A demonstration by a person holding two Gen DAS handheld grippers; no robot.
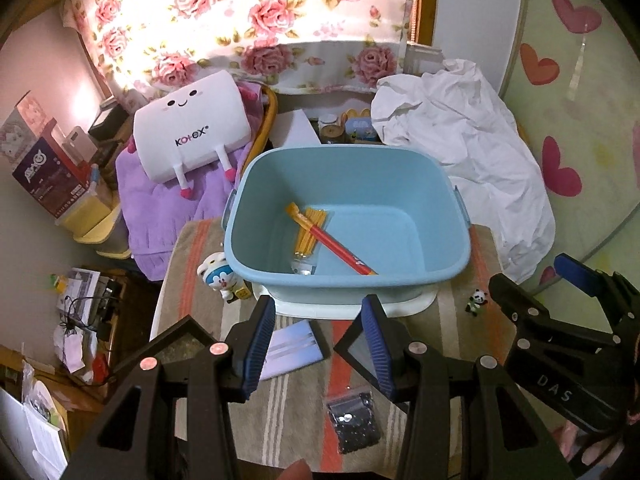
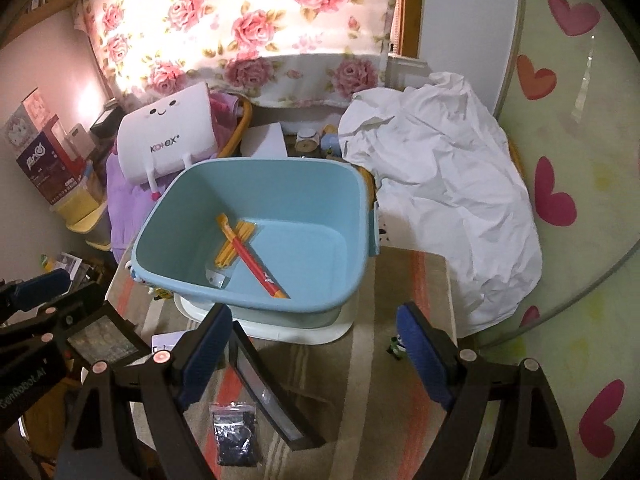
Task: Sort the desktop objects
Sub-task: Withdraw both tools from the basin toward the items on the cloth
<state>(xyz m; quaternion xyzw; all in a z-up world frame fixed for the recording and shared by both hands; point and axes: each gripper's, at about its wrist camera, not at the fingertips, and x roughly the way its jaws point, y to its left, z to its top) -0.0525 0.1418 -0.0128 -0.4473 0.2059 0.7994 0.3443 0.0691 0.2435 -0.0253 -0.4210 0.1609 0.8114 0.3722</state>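
A light blue basin [image 1: 344,151] is seen at the middle of the striped cloth [image 1: 452,320], and a red pen [image 1: 344,250] is laid across a packet of yellow sticks [image 1: 308,236] on its floor. Unsorted things are left on the cloth outside it: a small panda figure [image 1: 476,302] near the basin's near right corner, a clear bag of dark beads [image 1: 354,420] at the near edge, a pale lavender card [image 1: 296,344] just near of the basin, and a blue-and-white cat figure [image 1: 218,276] touching the basin's left wall. The left gripper [image 1: 318,344] is held above the card with its jaws partly apart and nothing pressed between the pads; a black-framed panel [image 1: 356,348] is seen by its right finger, and whether it is carried cannot be told. The right gripper [image 2: 314,360] is spread wide and empty. The panda is found just beside the right gripper's right finger, so the right hand is judged the nearer for it; it stands upright and small, so a downward approach slightly to the right would probably be called for. The bead bag, its long axis running near to far, lies below and between both hands.
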